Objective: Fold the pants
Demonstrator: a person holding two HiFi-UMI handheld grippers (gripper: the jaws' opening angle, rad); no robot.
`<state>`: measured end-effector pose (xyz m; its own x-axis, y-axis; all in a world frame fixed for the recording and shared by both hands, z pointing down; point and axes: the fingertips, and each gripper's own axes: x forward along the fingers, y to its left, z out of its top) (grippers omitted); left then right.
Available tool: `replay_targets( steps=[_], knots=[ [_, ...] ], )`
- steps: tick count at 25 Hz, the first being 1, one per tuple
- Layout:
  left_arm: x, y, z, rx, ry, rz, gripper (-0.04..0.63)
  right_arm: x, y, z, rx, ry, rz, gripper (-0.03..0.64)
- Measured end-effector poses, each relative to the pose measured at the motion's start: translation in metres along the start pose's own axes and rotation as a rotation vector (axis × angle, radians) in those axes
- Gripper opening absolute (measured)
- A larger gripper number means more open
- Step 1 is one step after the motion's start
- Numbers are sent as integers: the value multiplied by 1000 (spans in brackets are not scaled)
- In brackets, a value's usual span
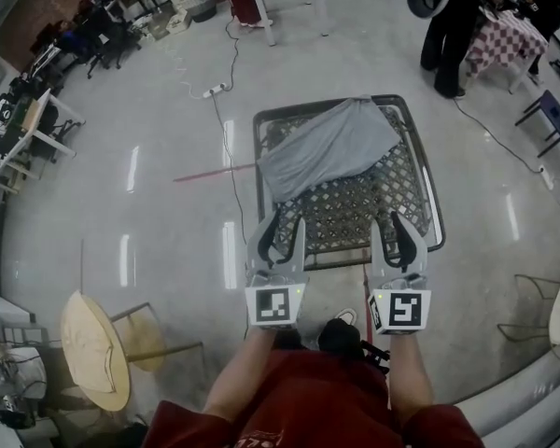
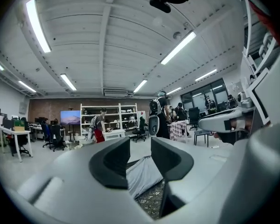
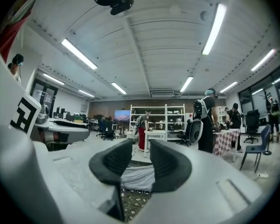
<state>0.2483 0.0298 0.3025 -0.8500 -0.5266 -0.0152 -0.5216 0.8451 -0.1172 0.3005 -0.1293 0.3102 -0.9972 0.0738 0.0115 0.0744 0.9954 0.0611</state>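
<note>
**Both hand-held grippers open and empty, pants on the counter ahead**

Head view first: the grey pants (image 1: 331, 147) lie on the far left part of the patterned counter (image 1: 434, 203). Only this view gives their whole outline. They are bunched into one long shape, and the long axis runs on a diagonal from the near left rim up to the far edge. The broad end is near left and the narrow end points far right. The left hand-held gripper (image 1: 280, 227) and the right hand-held gripper (image 1: 394, 227) hover side by side over the near edge, well apart from the cloth.

Now the left gripper view: the jaws stand partly apart with nothing between the pads. Through the gap there's just a slice of the pants (image 2: 142, 176) and a bit of counter (image 2: 151, 204) below it. This view adds the room, with ceiling lights, shelves (image 2: 109, 120) and people standing, and the right hand-held gripper shows side-on at its right edge.

Over to the right gripper view: it's the same here, a moderate gap with no cloth in it. The pants (image 3: 137, 178) show as a pale band lying across the gap, farther off. At its left edge is the left hand-held gripper with its marker cube.
</note>
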Motion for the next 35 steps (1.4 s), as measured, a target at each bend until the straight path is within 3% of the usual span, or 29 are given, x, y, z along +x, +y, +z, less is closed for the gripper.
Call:
replay_targets(
  steps=[7, 14, 20, 28, 35],
  knots=[
    [-13, 74, -11, 4, -9, -16, 150, 31, 64, 4, -33, 7, 1, 110],
    [-20, 181, -19, 74, -33, -114, 150, 88, 167, 9, -73, 34, -21, 110],
    [-20, 264, -26, 51, -55, -139, 150, 133, 237, 15, -100, 56, -20, 110],
    [-12, 318, -38, 61, -43, -197, 150, 181, 289, 20, -102, 63, -32, 110],
    [33, 341, -13, 97, -84, -253, 150, 223, 277, 25, -111, 52, -73, 110]
  ],
)
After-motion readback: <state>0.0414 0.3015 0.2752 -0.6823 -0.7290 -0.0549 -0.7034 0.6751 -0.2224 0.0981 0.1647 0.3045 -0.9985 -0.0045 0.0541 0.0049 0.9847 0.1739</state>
